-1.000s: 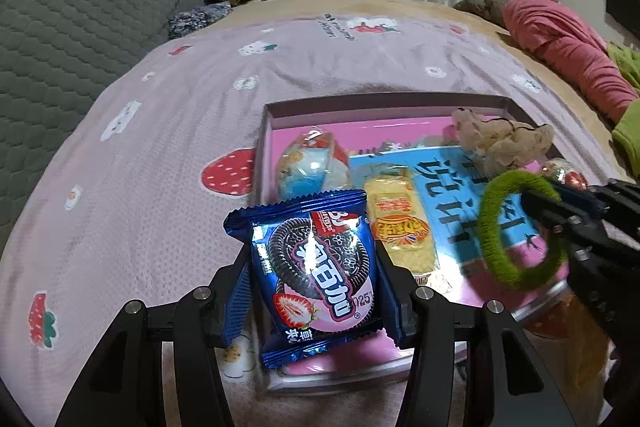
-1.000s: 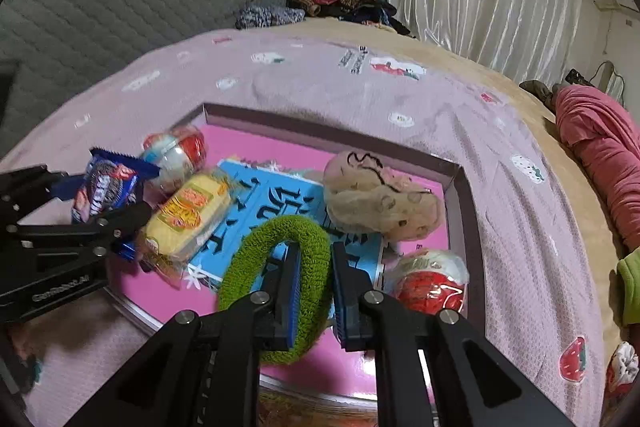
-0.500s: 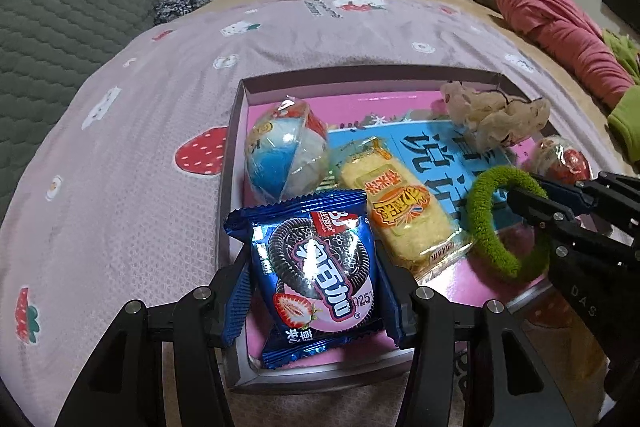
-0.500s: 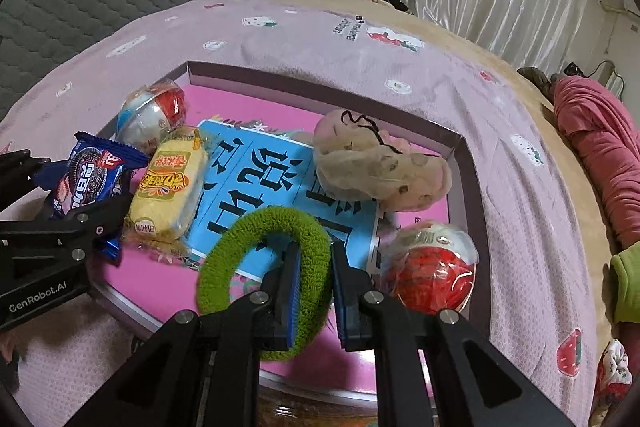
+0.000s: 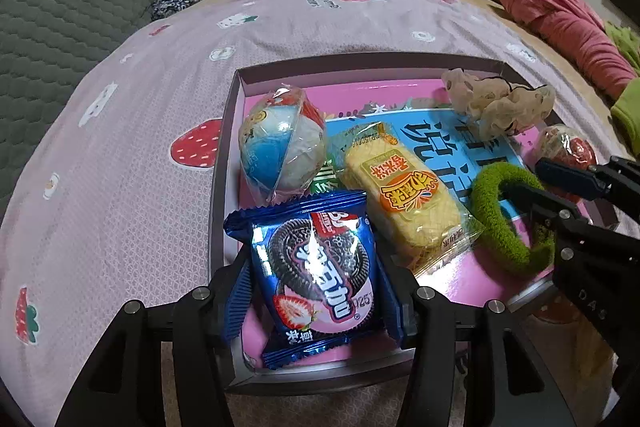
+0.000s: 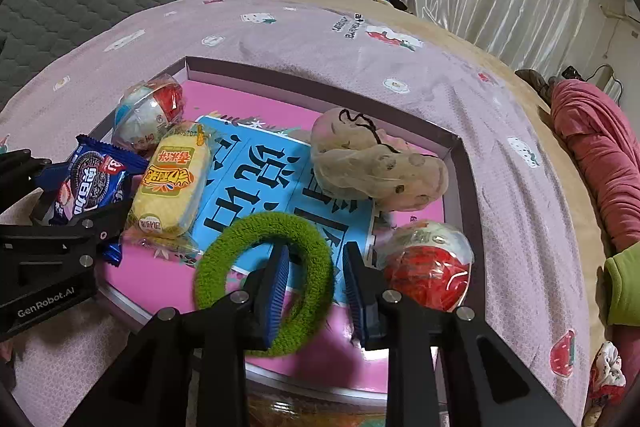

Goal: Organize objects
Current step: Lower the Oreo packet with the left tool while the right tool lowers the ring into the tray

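Observation:
A shallow pink tray (image 5: pixel 360 61) (image 6: pixel 320 83) with a grey rim lies on the bed. My left gripper (image 5: pixel 316 279) (image 6: pixel 60 211) is shut on a blue cookie packet (image 5: pixel 316 263) (image 6: pixel 90 183) over the tray's near left corner. My right gripper (image 6: pixel 316 279) (image 5: pixel 560 195) is opening. One band of the green hair ring (image 6: pixel 264 279) (image 5: pixel 504 215) stands between its jaws, and the pads no longer press it. The ring hangs low over the tray's front, one finger inside the loop.
In the tray lie a blue-white-red capsule ball (image 5: pixel 280 147), a yellow cake packet (image 5: pixel 400 195), a beige scrunchie (image 6: pixel 372 163) and a red capsule (image 6: pixel 428 271). A grey quilted headboard (image 5: pixel 80 7) stands to the left, a clothes pile behind, a pink blanket (image 5: pixel 560 15) on the right.
The right jaws have parted and let go of the green hair ring, which now sits loose between them. The left gripper keeps the cookie packet, a little nearer the tray.

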The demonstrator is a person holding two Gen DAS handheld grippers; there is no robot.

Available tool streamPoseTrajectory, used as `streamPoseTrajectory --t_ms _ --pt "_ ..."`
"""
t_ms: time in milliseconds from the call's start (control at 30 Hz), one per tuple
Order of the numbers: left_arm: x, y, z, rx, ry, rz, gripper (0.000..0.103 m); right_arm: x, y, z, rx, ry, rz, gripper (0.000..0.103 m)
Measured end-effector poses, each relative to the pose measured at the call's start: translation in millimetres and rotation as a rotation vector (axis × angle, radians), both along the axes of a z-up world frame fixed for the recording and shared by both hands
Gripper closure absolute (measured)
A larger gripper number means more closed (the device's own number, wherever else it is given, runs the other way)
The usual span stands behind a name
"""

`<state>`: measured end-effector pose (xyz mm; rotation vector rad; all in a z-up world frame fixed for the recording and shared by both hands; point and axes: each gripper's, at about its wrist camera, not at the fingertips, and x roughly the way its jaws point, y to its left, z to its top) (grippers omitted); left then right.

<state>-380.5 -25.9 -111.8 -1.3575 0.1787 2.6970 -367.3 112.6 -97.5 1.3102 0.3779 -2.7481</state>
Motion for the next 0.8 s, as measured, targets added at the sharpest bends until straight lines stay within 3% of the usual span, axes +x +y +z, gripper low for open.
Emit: streamPoseTrajectory --t_ms 167,267,367,533,800 --pt "0 -1 1 0.022 -0.012 -0.008 0.040 3 2 6 -0.001 0.015 -0.002 0.074" --pt "3 -1 5 0.033 -0.011 -0.009 0.036 5 1 10 0.001 0.025 0.000 0.065" --pt "7 0 12 0.016 0.011 -0.006 0.026 6 1 13 -0.001 0.035 0.004 0.064" --pt "11 -3 21 0.019 0.019 -0.003 0.026 8 1 17 0.006 0.048 -0.001 0.064" --pt "19 -1 36 0.003 0.063 -0.007 0.023 13 4 27 -0.004 0.077 -0.010 0.051"
